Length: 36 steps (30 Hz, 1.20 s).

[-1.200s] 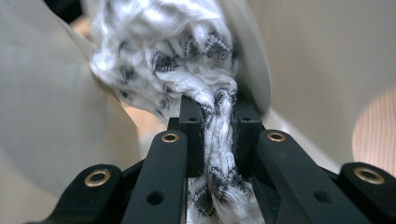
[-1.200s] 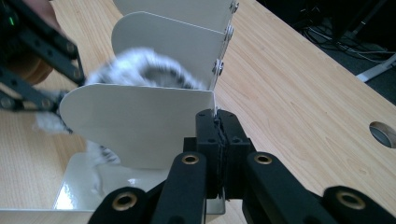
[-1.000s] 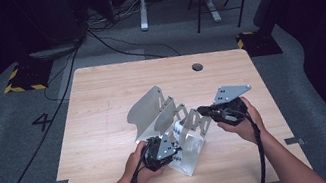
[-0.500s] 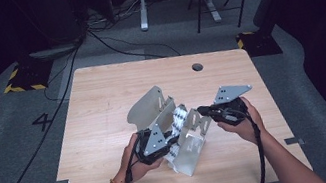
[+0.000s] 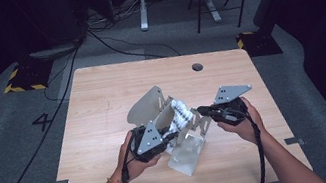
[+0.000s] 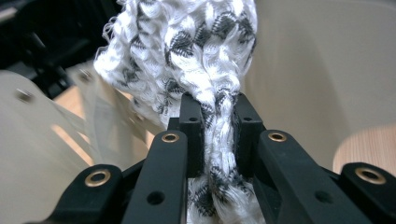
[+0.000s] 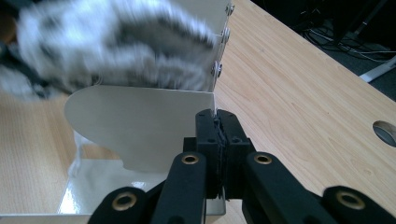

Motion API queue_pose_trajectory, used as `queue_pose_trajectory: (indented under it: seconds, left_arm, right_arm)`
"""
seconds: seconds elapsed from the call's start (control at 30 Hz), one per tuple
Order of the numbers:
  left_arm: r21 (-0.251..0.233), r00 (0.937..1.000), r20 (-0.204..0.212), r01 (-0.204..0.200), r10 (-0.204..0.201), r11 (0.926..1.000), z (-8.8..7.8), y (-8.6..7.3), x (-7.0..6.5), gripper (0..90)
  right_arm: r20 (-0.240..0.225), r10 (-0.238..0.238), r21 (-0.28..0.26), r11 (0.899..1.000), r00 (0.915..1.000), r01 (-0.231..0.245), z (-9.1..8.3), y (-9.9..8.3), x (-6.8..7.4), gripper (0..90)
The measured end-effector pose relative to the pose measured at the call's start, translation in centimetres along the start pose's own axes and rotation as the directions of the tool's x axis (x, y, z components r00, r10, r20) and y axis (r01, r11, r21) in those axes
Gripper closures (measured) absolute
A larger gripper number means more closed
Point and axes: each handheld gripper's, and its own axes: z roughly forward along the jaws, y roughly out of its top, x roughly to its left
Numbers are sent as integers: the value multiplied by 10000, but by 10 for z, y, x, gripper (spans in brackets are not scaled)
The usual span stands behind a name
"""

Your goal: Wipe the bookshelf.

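We saw a bent metal rack (image 5: 189, 150) standing near the middle of the wooden table (image 5: 103, 107); a white-and-black knitted cloth (image 6: 201, 60) lay bunched between its upright plates; the left gripper (image 6: 218, 123) had its jaws clamped on a twisted fold of that cloth; the right gripper (image 7: 217, 135) had its jaws pressed together on the edge of one rack plate (image 7: 140, 126); the cloth looked blurred in the right gripper view.

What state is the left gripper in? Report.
Shut: the left gripper has its fingers pinching the white-and-black knitted cloth.
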Motion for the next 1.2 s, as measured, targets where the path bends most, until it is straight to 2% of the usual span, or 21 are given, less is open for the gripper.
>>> queue_pose_trajectory:
  seconds: [0.13,0.27,0.33,0.4,0.47,0.5,0.57,0.7,0.8,0.83,0.9,0.97,1.03,1.1,1.2]
  left_arm:
    - [452,9994,332,81,-96,9989,9,-8,-3,788]
    - [1089,9978,636,102,-172,9940,20,-21,-6,788]
    - [1567,9970,756,23,-143,9876,27,-27,-8,788]
    - [2194,9962,870,-165,-27,9755,36,-35,-12,787]
    - [2609,9963,857,-228,3,9651,42,-40,-15,787]
    - [2705,9964,850,-288,59,9623,43,-40,-16,788]
    - [2572,9967,807,-151,-59,9663,42,-37,-14,788]
    - [1900,9989,417,112,-195,9817,29,-26,-5,788]
    - [1326,9997,-227,29,1,9912,15,-12,0,789]
    - [1269,9990,-447,-38,95,9919,12,-9,1,789]
    - [894,9952,-977,78,10,9960,2,-1,5,789]
    - [685,9902,-1393,180,-83,9975,-4,4,8,789]
    - [656,9819,-1894,91,35,9978,-8,7,9,790]
    - [776,9801,-1984,39,116,9970,-8,7,9,790]
    - [1208,9797,-1975,-92,331,9926,-3,2,5,791]
  right_arm:
    - [25,-19,26,10000,10000,19,0,0,0,889]
    - [30,-13,2,10000,10000,13,0,0,-1,889]
    - [53,1,16,10000,10000,-2,0,-1,-1,889]
    - [91,2,18,10000,10000,-2,-1,-1,-2,889]
    - [95,16,28,10000,10000,-17,-1,-1,-2,889]
    - [87,2,29,10000,10000,-2,-1,-1,-2,888]
    - [100,-3,37,10000,9999,3,-1,-1,-2,888]
    - [115,12,47,10000,9999,-12,-2,-2,-2,888]
    - [114,-20,51,10000,9999,19,-1,-1,-2,888]
    - [116,-14,52,10000,9999,13,-1,-1,-2,888]
    - [119,-7,47,10000,9999,7,-1,-1,-2,888]
    - [126,-6,47,10000,9999,5,-1,-1,-2,888]
    - [136,-18,62,10000,9999,17,-1,-1,-2,888]
    - [122,-6,43,10000,9999,6,-1,-1,-2,887]
    - [136,-12,37,10000,9999,11,-1,-1,-2,887]
